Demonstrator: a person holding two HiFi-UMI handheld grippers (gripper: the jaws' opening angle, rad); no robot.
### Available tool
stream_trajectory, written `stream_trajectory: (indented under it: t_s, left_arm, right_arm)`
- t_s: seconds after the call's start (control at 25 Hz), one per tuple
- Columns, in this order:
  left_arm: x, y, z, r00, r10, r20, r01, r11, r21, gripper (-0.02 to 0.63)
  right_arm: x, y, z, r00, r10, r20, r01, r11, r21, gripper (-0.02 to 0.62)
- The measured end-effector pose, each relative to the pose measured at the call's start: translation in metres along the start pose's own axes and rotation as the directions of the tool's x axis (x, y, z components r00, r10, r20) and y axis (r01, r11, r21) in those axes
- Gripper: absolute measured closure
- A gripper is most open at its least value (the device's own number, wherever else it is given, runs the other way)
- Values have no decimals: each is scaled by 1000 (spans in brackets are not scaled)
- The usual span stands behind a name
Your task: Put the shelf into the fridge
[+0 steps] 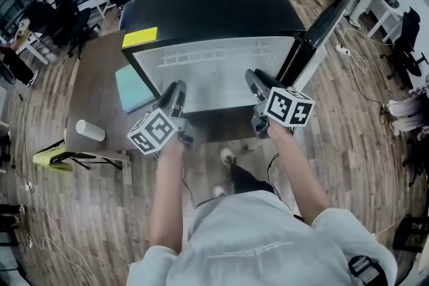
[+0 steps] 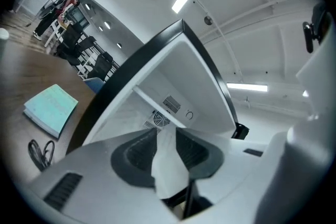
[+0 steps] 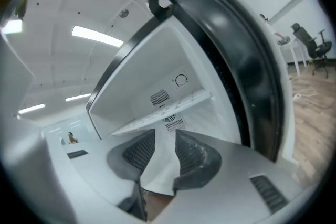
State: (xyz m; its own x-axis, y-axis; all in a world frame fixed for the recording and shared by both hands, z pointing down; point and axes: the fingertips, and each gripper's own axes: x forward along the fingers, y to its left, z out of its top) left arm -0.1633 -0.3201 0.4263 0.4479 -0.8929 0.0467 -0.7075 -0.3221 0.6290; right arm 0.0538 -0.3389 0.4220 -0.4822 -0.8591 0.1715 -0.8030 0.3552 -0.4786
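left gripper holding its jaws closed on the shelf at the near-left corner, white edge sitting between the pads | right gripper clamping the near-right corner the same way | shelf lying level between both grippers, far edge reaching into the open fridge (door standing open at right)

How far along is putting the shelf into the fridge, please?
Done: the black fridge stands with its black door open, and the white slotted plastic shelf looks mostly inside. In hand: the left tool and right tool have its near edge between their jaws. Left: pushing it home, then letting go.
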Motion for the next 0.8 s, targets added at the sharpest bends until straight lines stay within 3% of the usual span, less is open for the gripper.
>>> stream_trajectory:
  t_s: [0.12,0.2,0.36,0.44,0.6,0.8]
  left_arm:
    - [-25,-1,-9,1000,23,-9,-22,999,45,513]
    - [-42,-5,-15,998,49,-26,-45,989,140,540]
    - [-73,-21,-19,996,78,-36,-58,918,391,576]
    - [-87,-29,-18,997,70,-27,-49,885,463,582]
    - [-107,-51,-13,1000,26,-12,-16,860,510,584]
    - [-125,-90,4,998,-56,14,38,819,573,585]
  right_arm:
    - [-29,8,-13,999,-34,-18,32,995,-99,520]
    - [-49,13,-13,998,-62,-6,61,985,-161,540]
    - [-90,24,-2,992,-110,55,121,943,-311,563]
    - [-107,32,2,990,-110,85,133,923,-360,566]
    - [-134,51,10,989,-90,116,131,895,-426,574]
    - [-155,84,16,991,-19,129,78,883,-462,577]
